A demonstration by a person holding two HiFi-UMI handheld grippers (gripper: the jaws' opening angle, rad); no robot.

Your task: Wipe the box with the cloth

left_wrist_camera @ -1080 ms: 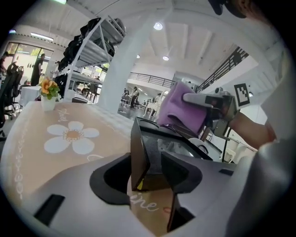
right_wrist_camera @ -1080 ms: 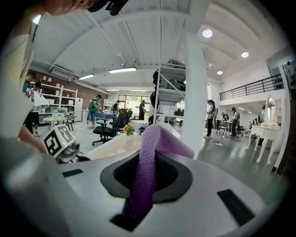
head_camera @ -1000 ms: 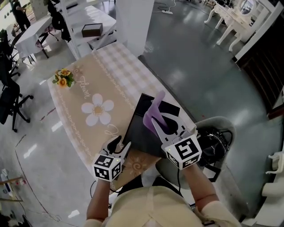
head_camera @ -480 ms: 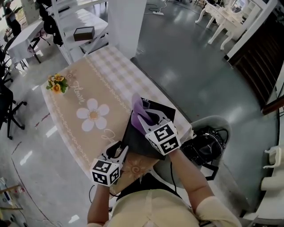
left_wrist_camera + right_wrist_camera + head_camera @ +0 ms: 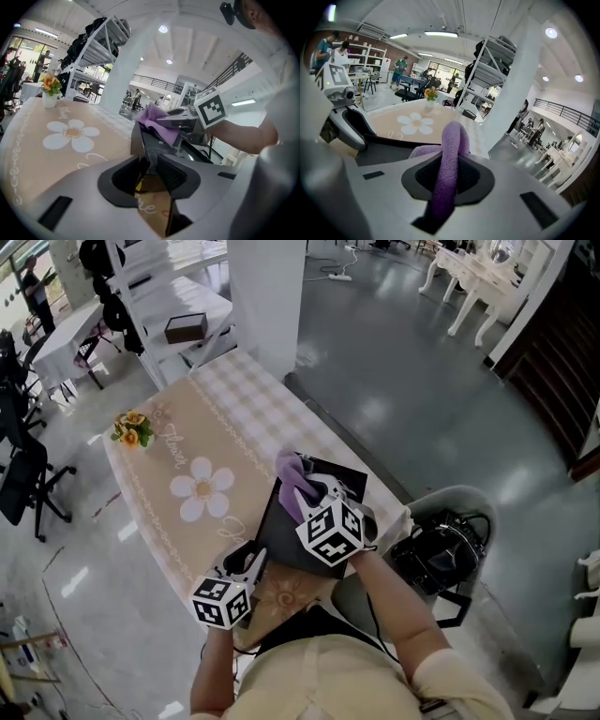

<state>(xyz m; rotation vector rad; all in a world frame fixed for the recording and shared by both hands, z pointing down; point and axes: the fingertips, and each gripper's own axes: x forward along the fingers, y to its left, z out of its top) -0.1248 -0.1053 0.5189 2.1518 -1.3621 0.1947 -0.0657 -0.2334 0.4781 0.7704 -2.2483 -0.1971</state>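
Down from 1 second ago, my right tongs [image 5: 317, 495], clamped on the purple cloth [image 5: 291, 476], rest it on the black box [image 5: 279, 532] on the table [image 5: 187, 451]; my left tongs [image 5: 249, 561], just closing, grip the box's near edge.

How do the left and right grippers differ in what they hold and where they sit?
The left gripper has just been closing on the black box's near edge; the right gripper pinches the purple cloth. The left sits at the box's near corner, the right over its top. Both are shut on something.
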